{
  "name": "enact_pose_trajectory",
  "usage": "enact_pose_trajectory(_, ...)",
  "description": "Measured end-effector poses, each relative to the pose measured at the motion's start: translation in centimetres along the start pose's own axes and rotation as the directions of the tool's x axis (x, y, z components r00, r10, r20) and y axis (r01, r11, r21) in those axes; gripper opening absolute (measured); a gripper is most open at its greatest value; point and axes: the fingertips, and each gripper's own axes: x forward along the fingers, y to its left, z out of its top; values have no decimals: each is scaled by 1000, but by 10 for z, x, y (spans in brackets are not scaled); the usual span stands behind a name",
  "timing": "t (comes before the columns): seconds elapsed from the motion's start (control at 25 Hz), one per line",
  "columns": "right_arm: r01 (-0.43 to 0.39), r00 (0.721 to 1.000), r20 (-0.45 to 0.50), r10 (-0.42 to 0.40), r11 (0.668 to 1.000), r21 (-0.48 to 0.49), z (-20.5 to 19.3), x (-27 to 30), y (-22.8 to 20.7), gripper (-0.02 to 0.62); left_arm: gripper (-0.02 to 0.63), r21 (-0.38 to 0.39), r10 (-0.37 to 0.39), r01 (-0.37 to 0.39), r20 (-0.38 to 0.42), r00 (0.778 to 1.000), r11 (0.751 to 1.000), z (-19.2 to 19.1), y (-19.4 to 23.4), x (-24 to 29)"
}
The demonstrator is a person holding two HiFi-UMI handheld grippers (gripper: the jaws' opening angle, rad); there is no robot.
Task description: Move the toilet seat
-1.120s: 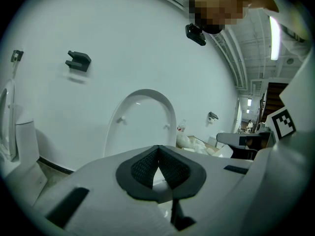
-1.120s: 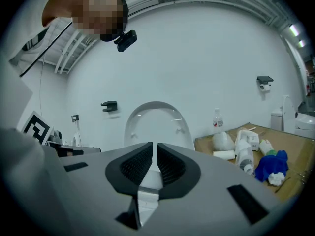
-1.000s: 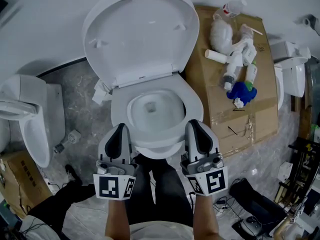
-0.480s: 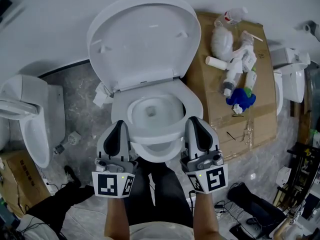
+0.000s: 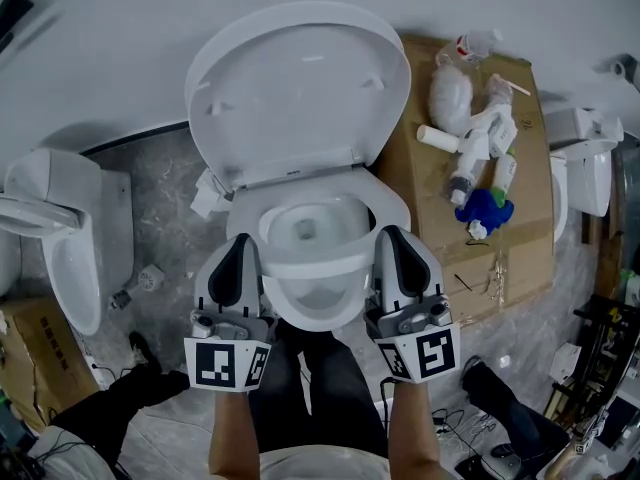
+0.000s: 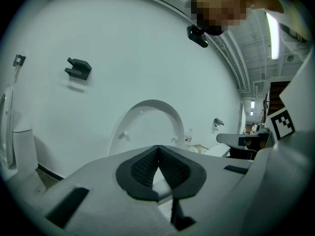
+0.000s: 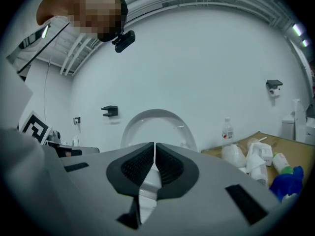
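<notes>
Altogether one toilet seat [image 5: 322, 264], two grippers [image 5: 242, 242] [image 5: 392, 236]

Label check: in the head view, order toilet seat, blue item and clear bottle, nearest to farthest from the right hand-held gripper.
1. toilet seat, gripped by the right hand-held gripper.
2. blue item, on the cardboard, right.
3. clear bottle, cardboard's far edge.

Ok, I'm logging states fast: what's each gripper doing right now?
Left gripper: shut, nothing pinched, tips at the toilet seat's edge.
Right gripper: shut, nothing pinched, tips at the seat's other edge.
</notes>
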Motion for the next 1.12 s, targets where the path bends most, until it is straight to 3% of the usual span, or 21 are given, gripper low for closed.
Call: enact_pose_trajectory(1.12,-53,997,49,55,998,-38,26,61,-11,18,9,31,28,-31,77,997,999,32,26,44)
